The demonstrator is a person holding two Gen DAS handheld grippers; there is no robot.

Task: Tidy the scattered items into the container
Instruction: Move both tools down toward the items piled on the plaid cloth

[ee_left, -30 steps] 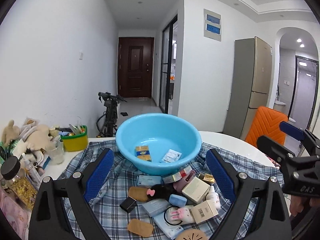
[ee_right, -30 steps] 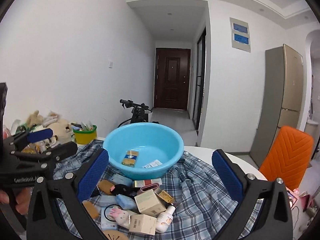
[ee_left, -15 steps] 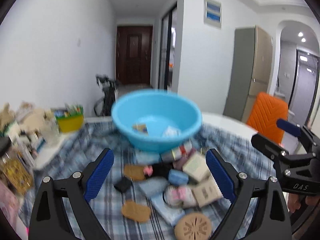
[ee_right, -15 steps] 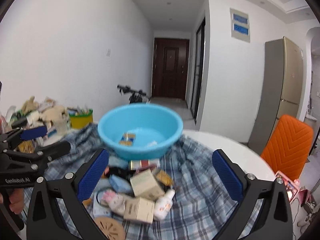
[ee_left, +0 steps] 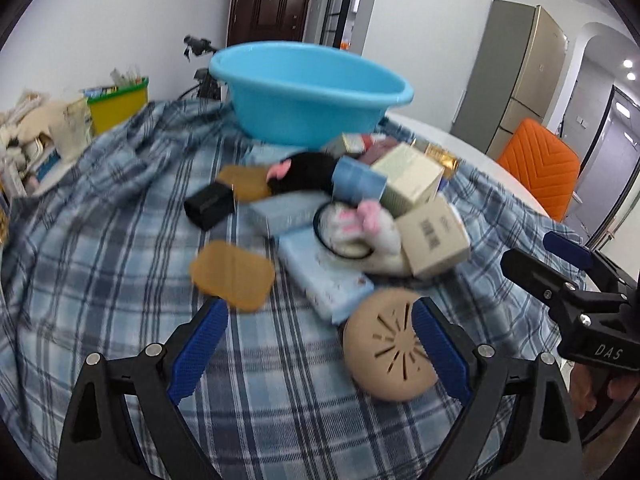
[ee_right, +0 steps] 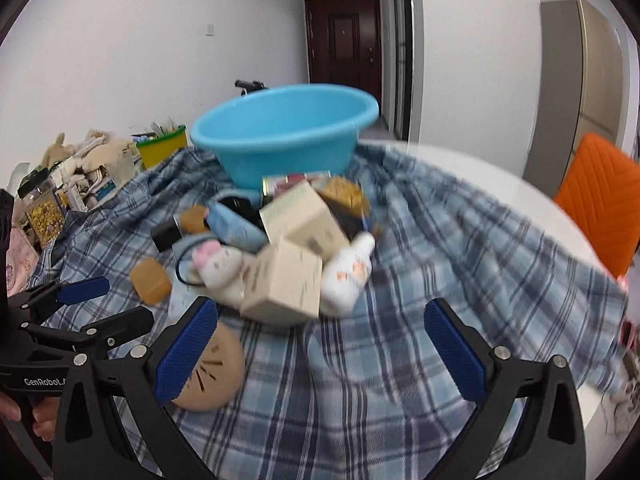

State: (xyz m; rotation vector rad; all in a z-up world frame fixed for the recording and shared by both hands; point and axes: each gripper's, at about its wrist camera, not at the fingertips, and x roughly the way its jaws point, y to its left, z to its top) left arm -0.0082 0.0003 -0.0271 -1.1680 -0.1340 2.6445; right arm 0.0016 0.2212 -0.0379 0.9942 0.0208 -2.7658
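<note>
A blue basin (ee_left: 308, 88) stands at the far side of a blue plaid cloth (ee_left: 100, 264); it also shows in the right wrist view (ee_right: 284, 132). In front of it lies a pile of small items: cardboard boxes (ee_left: 434, 236), a plush bunny (ee_left: 368, 228), a black box (ee_left: 210, 205), tan pads (ee_left: 232, 274) and a round tan disc (ee_left: 390, 350). My left gripper (ee_left: 320, 344) is open and empty, low over the cloth beside the disc. My right gripper (ee_right: 320, 344) is open and empty, just before a cardboard box (ee_right: 284, 282) and a white bottle (ee_right: 348, 268).
A yellow-green bin (ee_left: 118, 104) and plush toys and bags (ee_left: 36, 128) crowd the left of the table. An orange chair (ee_right: 600, 200) stands at the right, a fridge (ee_left: 516, 76) behind. The white table edge (ee_right: 500, 184) shows beyond the cloth.
Both grippers have dropped low and forward toward the pile of items. The basin now sits higher in view and its inside is hidden. Both stay open.
</note>
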